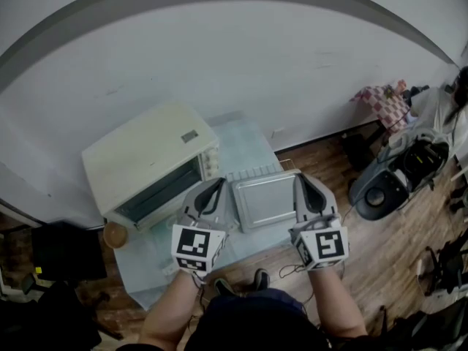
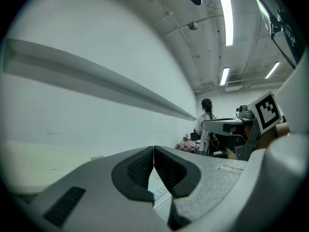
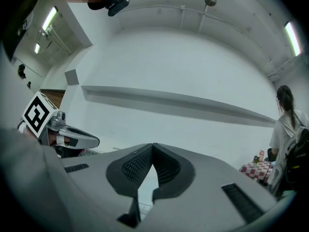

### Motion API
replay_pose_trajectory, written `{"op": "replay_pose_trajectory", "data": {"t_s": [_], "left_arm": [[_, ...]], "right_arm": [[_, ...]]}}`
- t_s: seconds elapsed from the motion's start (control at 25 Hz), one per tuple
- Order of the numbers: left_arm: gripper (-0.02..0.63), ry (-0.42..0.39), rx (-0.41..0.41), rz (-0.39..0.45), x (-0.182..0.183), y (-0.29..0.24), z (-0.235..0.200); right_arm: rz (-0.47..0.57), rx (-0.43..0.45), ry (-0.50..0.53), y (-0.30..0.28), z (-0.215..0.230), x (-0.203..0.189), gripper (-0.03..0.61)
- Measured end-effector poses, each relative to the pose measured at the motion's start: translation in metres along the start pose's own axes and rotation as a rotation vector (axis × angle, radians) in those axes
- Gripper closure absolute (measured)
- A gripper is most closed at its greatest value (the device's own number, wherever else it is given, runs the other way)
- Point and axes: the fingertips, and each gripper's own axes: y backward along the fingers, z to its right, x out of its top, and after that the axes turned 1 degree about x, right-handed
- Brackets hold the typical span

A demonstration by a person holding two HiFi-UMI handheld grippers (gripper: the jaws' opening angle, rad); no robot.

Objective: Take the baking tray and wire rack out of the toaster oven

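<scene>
The silver baking tray (image 1: 265,200) lies flat on the pale blue table cover (image 1: 245,141), to the right of the cream toaster oven (image 1: 150,159). The wire rack (image 1: 252,172) shows as a strip of bars along the tray's far edge. My left gripper (image 1: 218,183) hovers by the tray's left edge and my right gripper (image 1: 300,179) by its right edge. Both point level toward the white wall. In the left gripper view the gripper (image 2: 153,151) is shut with nothing between its tips. The right gripper (image 3: 153,149) is shut the same way, and rack bars show below each pair of jaws.
A small round brown thing (image 1: 115,234) sits by the oven's near corner. A dark chair (image 1: 62,254) stands at the left. On the wooden floor at the right are a scooter (image 1: 398,174) and a checked-cloth table (image 1: 384,102). A person (image 2: 206,117) stands further back.
</scene>
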Motion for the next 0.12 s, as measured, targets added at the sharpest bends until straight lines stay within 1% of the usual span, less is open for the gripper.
{"op": "replay_pose_trajectory", "data": {"t_s": [0.12], "left_arm": [[0.607,-0.002,0.002,-0.008,-0.0053,-0.0034,-0.0036]], "right_arm": [[-0.006,-0.009,-0.013,-0.0018,0.0023,-0.0059,0.575]]}}
